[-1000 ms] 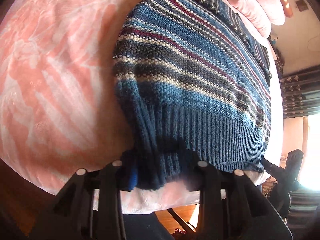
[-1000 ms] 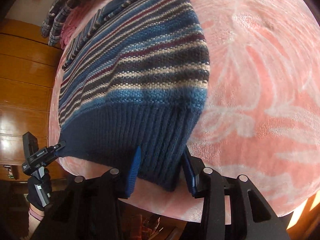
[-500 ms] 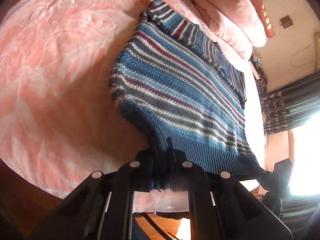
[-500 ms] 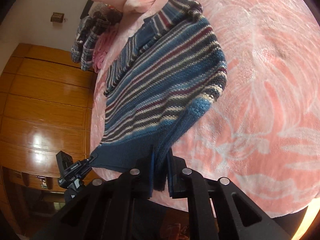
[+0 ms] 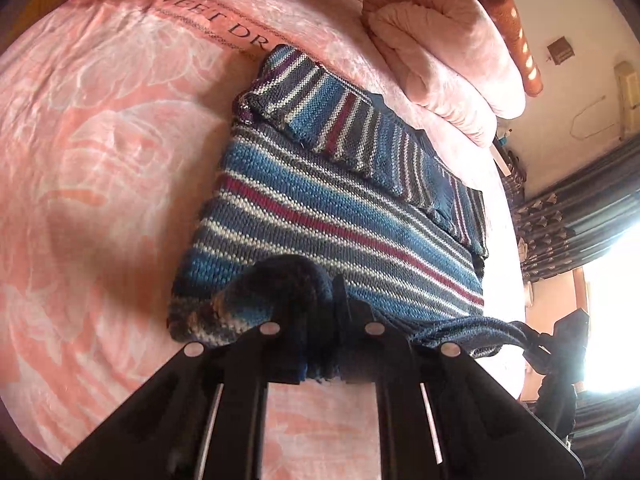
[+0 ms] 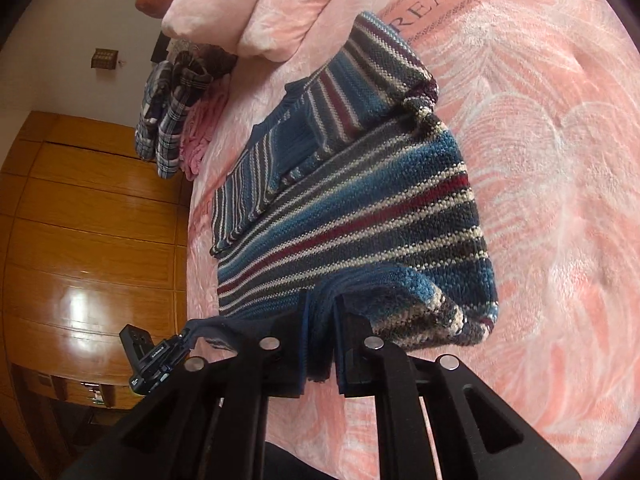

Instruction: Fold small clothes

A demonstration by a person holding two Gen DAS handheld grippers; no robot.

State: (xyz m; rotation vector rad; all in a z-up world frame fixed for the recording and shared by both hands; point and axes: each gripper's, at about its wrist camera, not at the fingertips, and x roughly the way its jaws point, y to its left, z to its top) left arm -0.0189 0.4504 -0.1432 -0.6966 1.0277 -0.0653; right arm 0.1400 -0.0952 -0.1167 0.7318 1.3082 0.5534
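A blue knitted sweater with white, grey and maroon stripes lies on a pink flowered blanket, its sleeves folded across the chest. My left gripper is shut on one corner of the dark ribbed hem, which is lifted off the bed. My right gripper is shut on the other hem corner of the sweater, also raised. The hem stretches taut between the two grippers. The right gripper shows at the left wrist view's right edge, and the left gripper at the right wrist view's lower left.
Rolled pink quilts sit behind the sweater at the head of the bed. Plaid and pink clothes are piled at the bed's far corner. A wooden wardrobe stands beside the bed, dark curtains by a bright window.
Both grippers have shut on the hem corners and lifted them up and forward over the sweater's body. The lower part now curls upward off the blanket.
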